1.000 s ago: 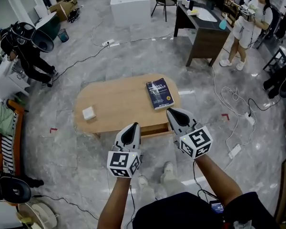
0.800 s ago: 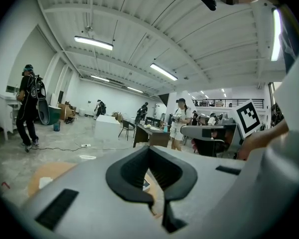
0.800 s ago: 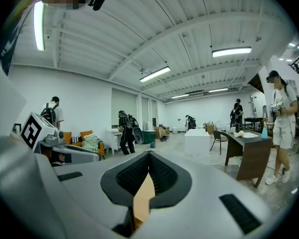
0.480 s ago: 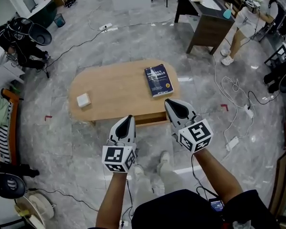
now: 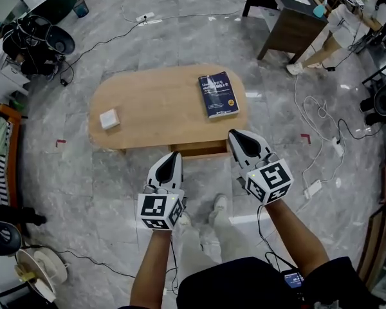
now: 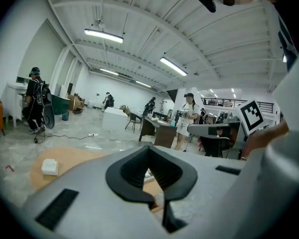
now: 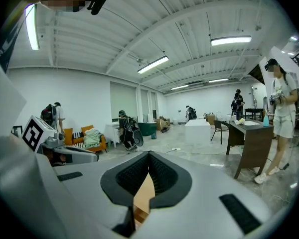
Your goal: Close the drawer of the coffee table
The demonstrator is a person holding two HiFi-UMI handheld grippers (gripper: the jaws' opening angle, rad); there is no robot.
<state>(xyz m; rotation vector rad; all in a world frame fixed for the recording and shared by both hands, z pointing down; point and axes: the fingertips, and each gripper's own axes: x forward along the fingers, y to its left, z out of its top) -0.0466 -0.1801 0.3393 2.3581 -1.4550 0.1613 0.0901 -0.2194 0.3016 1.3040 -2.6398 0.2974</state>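
Note:
The oval wooden coffee table lies in front of me in the head view. Its drawer sticks out a little from the near edge. My left gripper is shut and empty, its tip just short of that edge, left of the drawer. My right gripper is also shut and empty, its tip at the table's near edge by the drawer's right end. In the left gripper view the left gripper points over the tabletop. In the right gripper view the right gripper shows bare wood through its pads.
A blue book lies on the table's right part and a small white box on its left. Cables and a power strip run across the floor at right. A dark desk stands far right. My shoes are below the drawer.
The view has tipped down and the table now sits higher in the picture. Both grippers have stayed shut by the near edge, and less of the drawer shows past the edge.

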